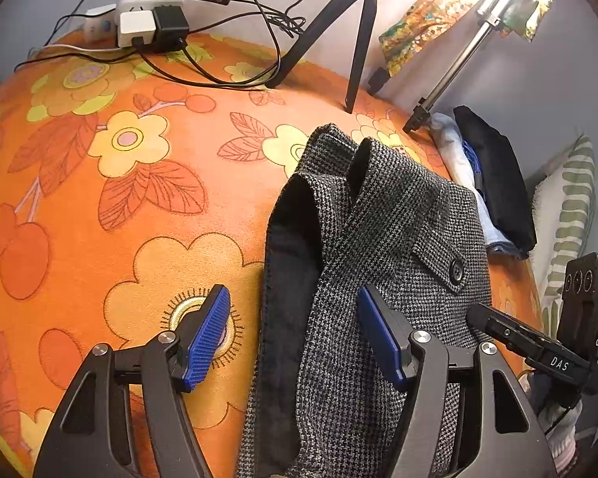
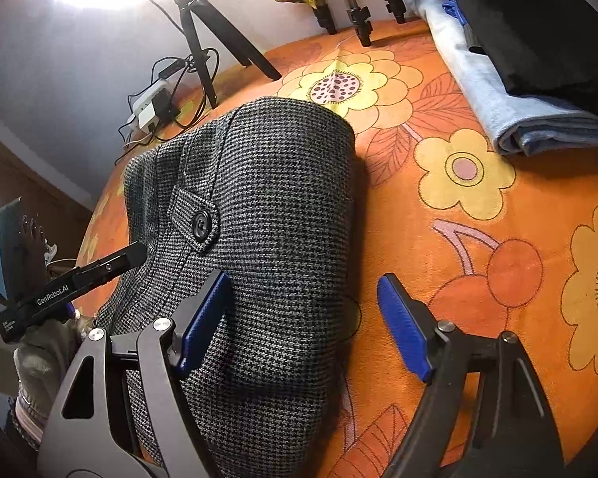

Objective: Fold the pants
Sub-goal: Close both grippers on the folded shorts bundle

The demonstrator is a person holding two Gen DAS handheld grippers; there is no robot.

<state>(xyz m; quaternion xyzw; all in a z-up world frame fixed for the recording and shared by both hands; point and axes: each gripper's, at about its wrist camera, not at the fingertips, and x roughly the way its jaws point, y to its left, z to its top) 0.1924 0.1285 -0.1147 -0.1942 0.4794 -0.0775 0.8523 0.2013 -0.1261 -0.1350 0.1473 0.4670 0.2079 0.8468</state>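
Progress check, going left to right. Over on the far left a power strip (image 1: 147,20) with tangled cables is parked by the wall, with a black tripod (image 1: 339,40) next to it. The left gripper (image 1: 295,334) is held wide open, one blue pad over bare floral bedspread (image 1: 99,199) and the other over cloth, nothing pinched as far as can be told. The pants (image 1: 358,239), grey houndstooth, are bunched in the near middle of the bedspread, with the dark lining flipped out along the left edge and a buttoned pocket flap facing up. So the fold is judged barely started or half done at best: the cloth is doubled over but lumpy, and smoothing plus a final fold looks left to do.

The right gripper (image 2: 303,318) is spread open too, straddling the pants' right edge, no grip seen. Far right, a stack of folded clothes (image 2: 518,59) is sitting.

The exposed lining is only shown in the left view. The rounded, already-folded far edge of the pants and its clean right side are only shown in the right view.
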